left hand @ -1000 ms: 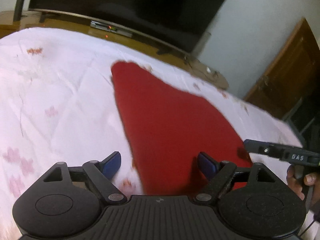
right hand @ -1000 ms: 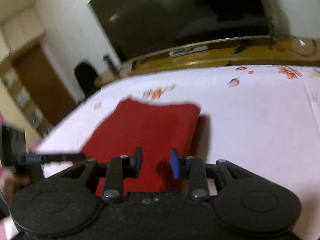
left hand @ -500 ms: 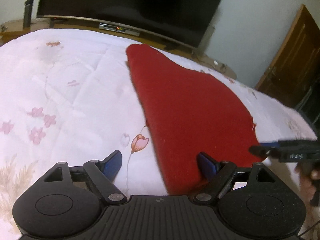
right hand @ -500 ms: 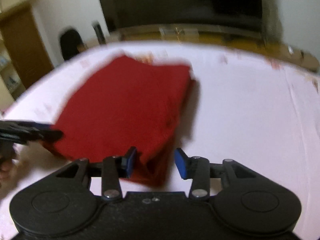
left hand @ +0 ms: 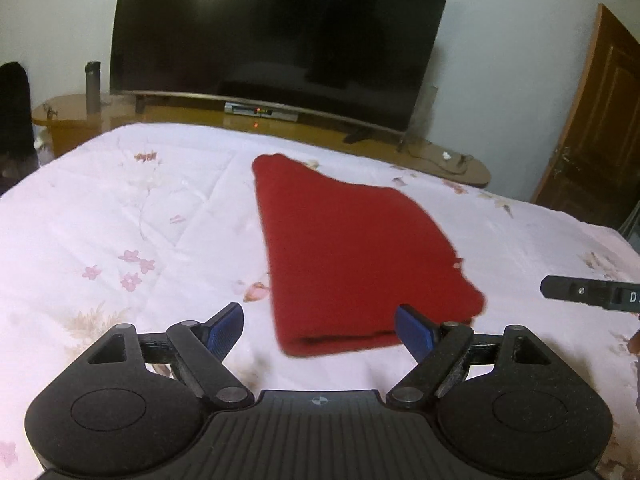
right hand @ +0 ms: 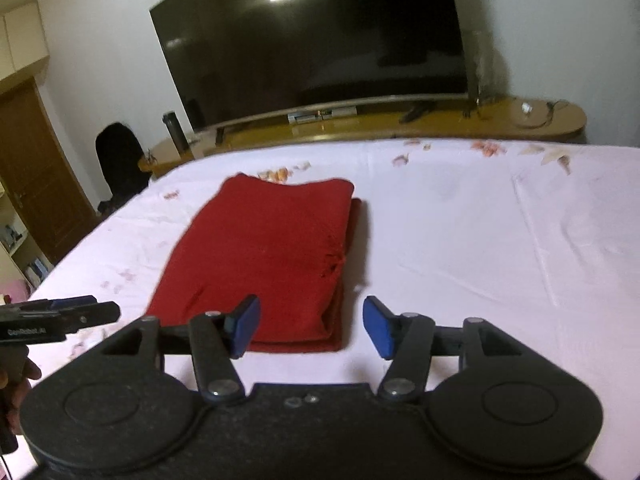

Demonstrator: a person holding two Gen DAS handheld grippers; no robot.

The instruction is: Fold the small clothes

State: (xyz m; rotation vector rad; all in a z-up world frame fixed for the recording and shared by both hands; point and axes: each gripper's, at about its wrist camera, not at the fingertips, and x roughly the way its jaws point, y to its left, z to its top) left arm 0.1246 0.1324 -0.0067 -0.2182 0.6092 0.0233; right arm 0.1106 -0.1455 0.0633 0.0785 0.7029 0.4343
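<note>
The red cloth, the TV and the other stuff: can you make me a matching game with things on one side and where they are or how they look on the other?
Things:
1. red cloth
2. TV
3. dark bottle
4. right gripper

Descriptions:
A. standing on the wooden stand, left of the screen
B. folded, lying flat on the bed
C. jaws open, nothing between them
D. big, black, switched off

Pairs: 1-B, 2-D, 3-A, 4-C

Ahead of the right gripper point(right hand: 311, 326), bare bedspread point(right hand: 480, 240) is left open to its right; the folded red garment point(right hand: 268, 256) lies ahead-left.
</note>
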